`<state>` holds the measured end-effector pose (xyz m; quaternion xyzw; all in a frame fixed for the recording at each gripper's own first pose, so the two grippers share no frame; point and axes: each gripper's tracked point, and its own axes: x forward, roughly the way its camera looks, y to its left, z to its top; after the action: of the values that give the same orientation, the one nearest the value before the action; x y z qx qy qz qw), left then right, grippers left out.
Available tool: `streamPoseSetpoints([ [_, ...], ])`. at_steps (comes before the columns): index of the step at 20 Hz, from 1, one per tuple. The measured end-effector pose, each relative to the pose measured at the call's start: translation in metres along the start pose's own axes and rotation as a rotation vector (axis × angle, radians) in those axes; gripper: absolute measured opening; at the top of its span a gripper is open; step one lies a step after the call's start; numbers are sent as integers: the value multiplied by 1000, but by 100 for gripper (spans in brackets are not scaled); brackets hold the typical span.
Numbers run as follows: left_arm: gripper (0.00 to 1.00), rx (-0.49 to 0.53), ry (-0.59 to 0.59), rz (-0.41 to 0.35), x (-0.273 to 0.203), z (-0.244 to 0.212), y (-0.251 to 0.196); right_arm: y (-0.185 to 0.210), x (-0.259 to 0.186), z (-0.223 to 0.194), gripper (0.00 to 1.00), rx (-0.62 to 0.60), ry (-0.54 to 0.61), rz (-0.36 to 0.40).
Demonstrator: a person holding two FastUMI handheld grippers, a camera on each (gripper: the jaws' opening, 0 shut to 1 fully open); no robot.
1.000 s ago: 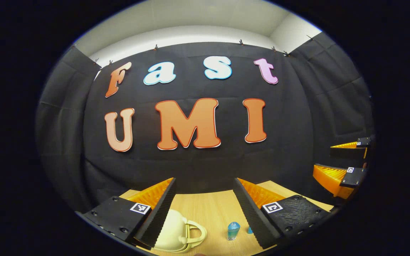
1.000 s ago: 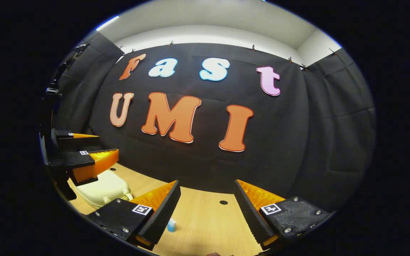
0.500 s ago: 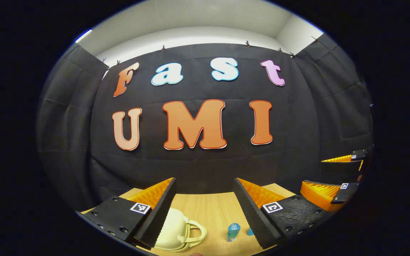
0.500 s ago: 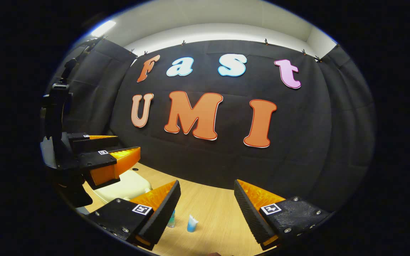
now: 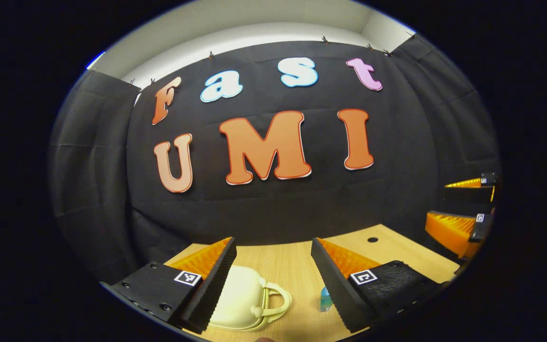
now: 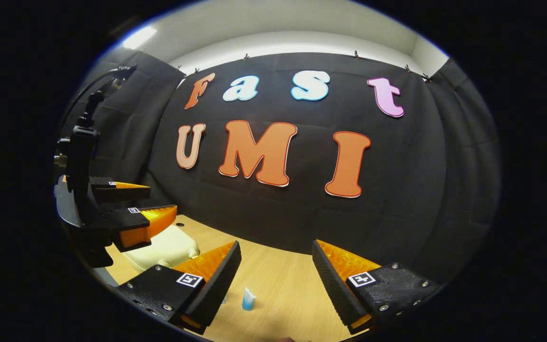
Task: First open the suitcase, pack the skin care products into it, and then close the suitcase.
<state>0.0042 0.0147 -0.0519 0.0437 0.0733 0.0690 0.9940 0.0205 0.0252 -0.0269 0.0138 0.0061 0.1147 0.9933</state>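
While both my tools hang above the table: nothing is gripped yet, suitcase shut.
Suitcase: small cream suitcase [image 5: 242, 304] lies flat on the wooden table [image 5: 292, 270], handle toward the blue bottle [image 5: 325, 300].
Left gripper [image 5: 273, 280]: fingers spread wide, empty, suitcase just below and ahead, under its left finger.
Right gripper [image 6: 276, 285]: wide, empty, suitcase [image 6: 164, 247] off to its left, small blue tube [image 6: 248, 299] ahead.
Nearer hand: left, I judge.

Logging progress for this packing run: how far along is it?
Barely started. The cream suitcase lies shut on the table. Both the left gripper and right gripper hang open, holding nothing. Small blue tube and bottle stand unpacked. Opening, packing and closing remain.
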Motion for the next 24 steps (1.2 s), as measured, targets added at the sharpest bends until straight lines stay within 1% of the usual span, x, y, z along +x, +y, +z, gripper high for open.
streamPoseSetpoints([
  [1, 98, 40, 21, 2, 3, -8, 2, -2, 1, -3, 96, 0, 5, 1],
  [4, 98, 171, 48, 0, 11, -30, 1, -14, 2, -3, 95, 0, -3, -2],
  [7, 98, 325, 71, -35, 22, -56, -8, -25, 3, -9, 95, -4, 3, -6],
  [8, 98, 356, 80, -45, 25, -66, -7, -29, 3, -11, 95, -9, 7, -10],
  [12, 97, 432, 163, -75, 34, -113, -14, -47, 1, -15, 96, -10, 12, -39],
  [17, 96, 549, 230, -109, 43, -158, -27, -72, -5, -18, 95, -11, 18, -90],
  [19, 97, 620, 260, -86, 48, -172, -20, -81, -9, -22, 96, -15, 31, -110],
  [22, 97, 683, 310, -118, 49, -204, -22, -89, -10, -26, 96, -11, 40, -129],
  [24, 96, 722, 326, -132, 48, -215, -23, -90, -10, -26, 96, -12, 40, -132],
])
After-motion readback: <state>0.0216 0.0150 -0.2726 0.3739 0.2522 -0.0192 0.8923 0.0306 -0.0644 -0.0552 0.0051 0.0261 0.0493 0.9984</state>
